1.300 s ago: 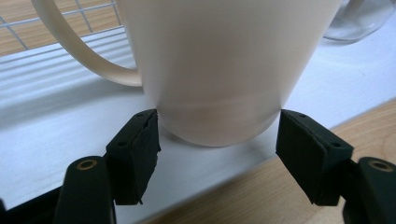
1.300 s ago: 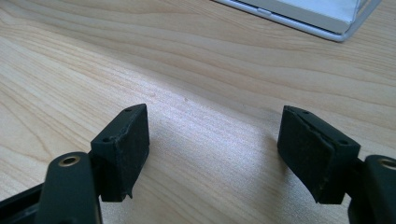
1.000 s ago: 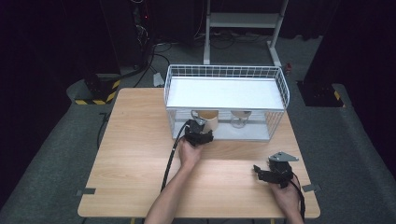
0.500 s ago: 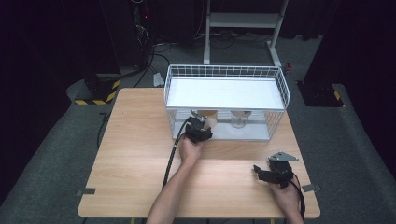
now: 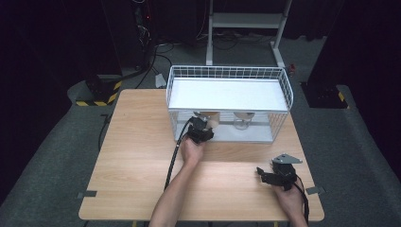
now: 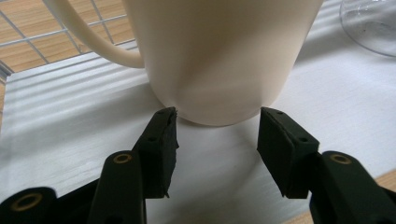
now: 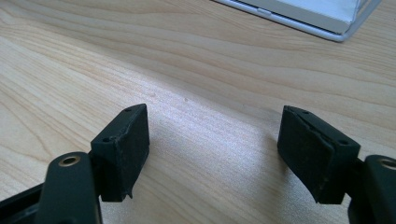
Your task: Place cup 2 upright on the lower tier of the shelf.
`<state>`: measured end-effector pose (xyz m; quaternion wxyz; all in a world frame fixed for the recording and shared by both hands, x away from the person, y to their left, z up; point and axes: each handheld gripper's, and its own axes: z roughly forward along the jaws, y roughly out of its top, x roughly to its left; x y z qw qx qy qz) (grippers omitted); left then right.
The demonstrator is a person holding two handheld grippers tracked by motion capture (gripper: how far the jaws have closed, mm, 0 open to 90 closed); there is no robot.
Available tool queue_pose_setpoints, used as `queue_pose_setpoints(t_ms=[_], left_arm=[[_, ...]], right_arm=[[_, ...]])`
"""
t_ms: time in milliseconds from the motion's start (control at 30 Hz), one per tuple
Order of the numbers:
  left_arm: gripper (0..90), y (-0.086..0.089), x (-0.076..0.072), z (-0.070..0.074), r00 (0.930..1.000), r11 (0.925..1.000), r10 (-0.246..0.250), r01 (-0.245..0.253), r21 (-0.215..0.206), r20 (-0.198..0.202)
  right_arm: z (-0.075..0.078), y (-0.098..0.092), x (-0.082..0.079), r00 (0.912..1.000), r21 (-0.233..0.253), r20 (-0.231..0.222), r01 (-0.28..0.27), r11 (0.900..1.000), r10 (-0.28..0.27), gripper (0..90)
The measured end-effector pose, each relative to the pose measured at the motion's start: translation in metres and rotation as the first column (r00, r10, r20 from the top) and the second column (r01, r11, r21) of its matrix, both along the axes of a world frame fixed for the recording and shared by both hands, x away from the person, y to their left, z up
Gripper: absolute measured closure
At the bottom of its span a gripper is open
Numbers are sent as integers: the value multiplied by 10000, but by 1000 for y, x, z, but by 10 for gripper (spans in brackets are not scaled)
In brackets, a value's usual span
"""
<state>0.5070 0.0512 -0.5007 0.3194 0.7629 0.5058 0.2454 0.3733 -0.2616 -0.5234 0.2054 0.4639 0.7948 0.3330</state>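
A cream mug (image 6: 219,51) stands on the white floor of a white wire basket (image 5: 227,70), its handle (image 6: 88,37) curving off to the upper left in the left gripper view. My left gripper (image 6: 218,113) is open, with one jaw on each side of the mug's base and a small gap at both pads. In the high view the left gripper (image 5: 201,130) is at the basket's near wall, with the mug (image 5: 209,117) just beyond it. My right gripper (image 7: 215,111) is open and empty, held low over the wooden table (image 7: 140,60). The high view puts the right gripper (image 5: 276,176) near the table's front right.
A clear glass (image 5: 243,119) stands in the basket to the right of the mug, and the glass (image 6: 373,23) also appears at the top right of the left gripper view. The basket's corner (image 7: 345,18) lies beyond the right gripper. A cable (image 5: 172,163) trails along the left forearm.
The left gripper has edged forward toward the mug at the basket's near wall. The right gripper has stayed in place.
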Motion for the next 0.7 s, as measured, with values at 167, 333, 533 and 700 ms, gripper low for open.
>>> queue_pose_setpoints(t_ms=[167, 333, 533, 700], left_arm=[[425, 3, -5, 3, 9999, 9997, -38, 40, -248, 107], [379, 9, -12, 5, 9998, 9977, -192, 194, -652, 50], [357, 15, -24, 11, 9993, 9934, -321, 341, -1093, 205], [353, 20, -31, 17, 9980, 9941, -395, 442, -994, 487]], right_arm=[[0, 0, 0, 10000, -1, 2, -1, 10000, 1, 252], [0, 0, 0, 10000, 2, -2, 2, 10000, -2, 252], [0, 0, 0, 10000, 9, -12, 16, 10000, -16, 252], [0, 0, 0, 10000, -4, -4, -8, 10000, 8, 252]])
